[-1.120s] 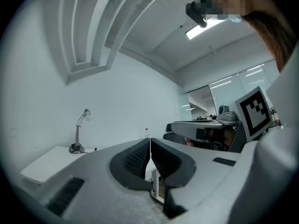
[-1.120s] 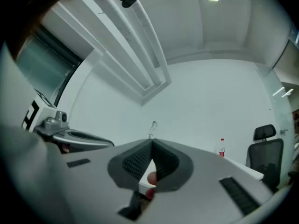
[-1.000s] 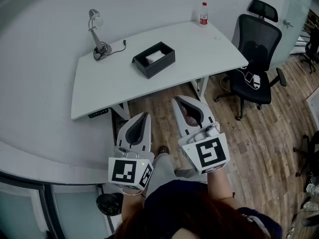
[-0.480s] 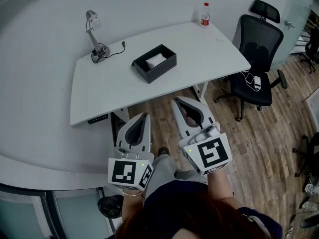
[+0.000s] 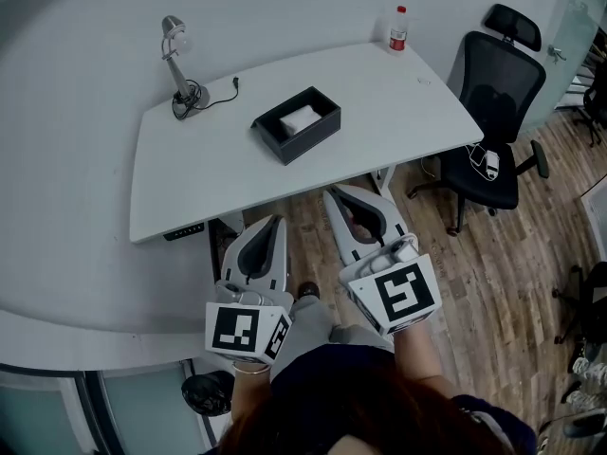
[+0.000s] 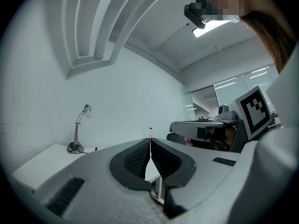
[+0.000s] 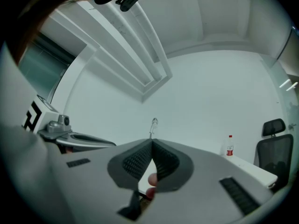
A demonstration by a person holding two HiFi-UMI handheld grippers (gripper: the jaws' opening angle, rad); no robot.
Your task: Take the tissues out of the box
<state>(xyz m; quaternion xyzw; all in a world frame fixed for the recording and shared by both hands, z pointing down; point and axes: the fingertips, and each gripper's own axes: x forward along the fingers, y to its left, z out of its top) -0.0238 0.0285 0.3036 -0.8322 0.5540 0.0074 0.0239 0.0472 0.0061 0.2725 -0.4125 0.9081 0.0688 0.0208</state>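
While left gripper [image 5: 276, 220], right gripper [image 5: 331, 192] hover, box [image 5: 285, 146] mid-desk [image 5: 398, 93]

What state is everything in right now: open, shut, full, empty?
Black rectangular tissue box: open-topped, white tissues inside.
Silver desk lamp: upright, looks unlit.
Clear red-capped bottle: upright, capped.
Left gripper: shut, empty.
Right gripper: shut, empty.
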